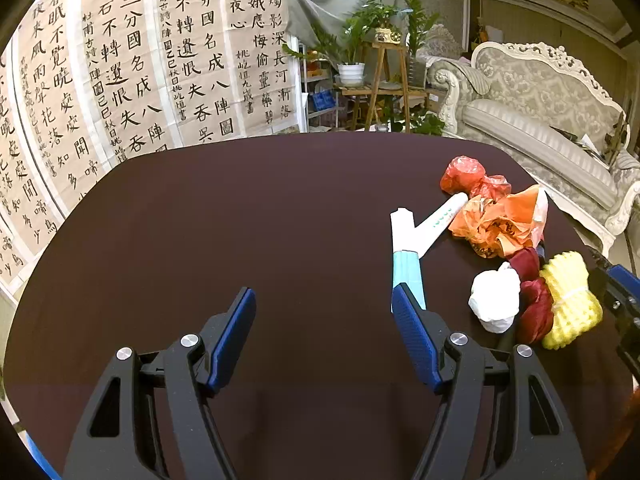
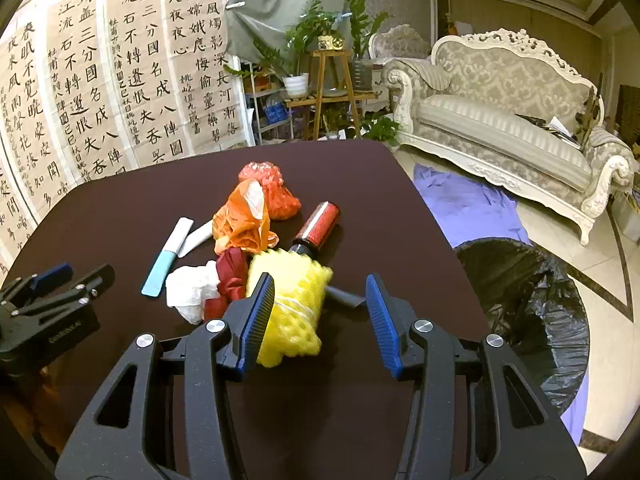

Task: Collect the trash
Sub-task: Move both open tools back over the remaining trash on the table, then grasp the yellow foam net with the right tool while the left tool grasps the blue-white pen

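Note:
Trash lies in a pile on the dark table (image 2: pixel 360 208): a yellow foam net (image 2: pixel 294 304), a white crumpled paper (image 2: pixel 192 288), a dark red wrapper (image 2: pixel 232 272), an orange bag (image 2: pixel 244 220), a red bag (image 2: pixel 272 188), a red can (image 2: pixel 318 226), a white and blue tube (image 2: pixel 168 256) and a small grey piece (image 2: pixel 346 296). My right gripper (image 2: pixel 320 304) is open, its left finger against the yellow net. My left gripper (image 1: pixel 324 320) is open and empty over bare table, left of the pile; the yellow net (image 1: pixel 572 300) and white paper (image 1: pixel 496 300) show to its right.
A bin lined with a black bag (image 2: pixel 532 304) stands on the floor right of the table, by a purple cloth (image 2: pixel 468 204). A pale sofa (image 2: pixel 500 116) is behind it. Calligraphy sheets (image 1: pixel 120 60) and plants (image 1: pixel 372 28) stand beyond the far edge.

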Tool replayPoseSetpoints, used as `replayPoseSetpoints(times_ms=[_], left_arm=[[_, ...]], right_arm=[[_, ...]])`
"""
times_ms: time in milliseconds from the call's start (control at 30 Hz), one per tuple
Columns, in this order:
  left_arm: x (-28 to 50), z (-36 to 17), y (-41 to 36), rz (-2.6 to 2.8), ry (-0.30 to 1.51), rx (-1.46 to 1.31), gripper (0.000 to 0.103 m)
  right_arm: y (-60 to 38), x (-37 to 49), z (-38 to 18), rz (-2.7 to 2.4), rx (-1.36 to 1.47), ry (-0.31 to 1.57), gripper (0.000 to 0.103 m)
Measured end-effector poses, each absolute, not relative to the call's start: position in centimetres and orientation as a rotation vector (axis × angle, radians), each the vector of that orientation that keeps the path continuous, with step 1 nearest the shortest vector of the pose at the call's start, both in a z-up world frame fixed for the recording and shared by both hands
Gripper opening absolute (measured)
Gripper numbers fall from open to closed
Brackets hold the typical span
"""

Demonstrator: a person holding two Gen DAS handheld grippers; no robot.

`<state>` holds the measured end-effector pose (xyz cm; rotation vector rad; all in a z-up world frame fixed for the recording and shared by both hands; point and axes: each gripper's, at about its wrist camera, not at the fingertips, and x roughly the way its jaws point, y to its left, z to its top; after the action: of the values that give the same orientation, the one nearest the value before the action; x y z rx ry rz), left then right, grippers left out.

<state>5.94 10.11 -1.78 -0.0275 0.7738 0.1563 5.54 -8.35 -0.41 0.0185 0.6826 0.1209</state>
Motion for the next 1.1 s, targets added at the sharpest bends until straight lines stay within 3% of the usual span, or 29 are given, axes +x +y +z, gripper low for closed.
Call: replayPoseSetpoints(times_ms=[400, 500, 567, 1000, 1100], left_arm=[[6.1, -2.2, 10.5, 0.139, 0.788, -0.036, 0.069], [6.3, -2.3, 10.2, 0.130, 0.795, -0.036, 0.069], [6.5, -2.3, 10.1, 0.124, 0.798, -0.037, 0.069], [9.3, -2.8, 8.0, 0.077, 0.831, -0.011, 0.068], [10.0, -3.0, 7.7, 0.069, 0.845, 0.006, 0.064]], right_arm=[[-6.9, 6.3, -1.9, 0.143, -0.014, 0.738, 0.046], [-6.8, 6.2, -1.9, 0.162, -0.010, 0.740, 0.030], [-7.0, 6.0, -1.6, 0.159, -0.006, 0.731, 0.028], [-12.3, 7.1, -0.6, 0.042, 0.041, 0.687, 0.026], [-13.3, 8.1, -1.3, 0.023, 0.050, 0.710, 0.026]])
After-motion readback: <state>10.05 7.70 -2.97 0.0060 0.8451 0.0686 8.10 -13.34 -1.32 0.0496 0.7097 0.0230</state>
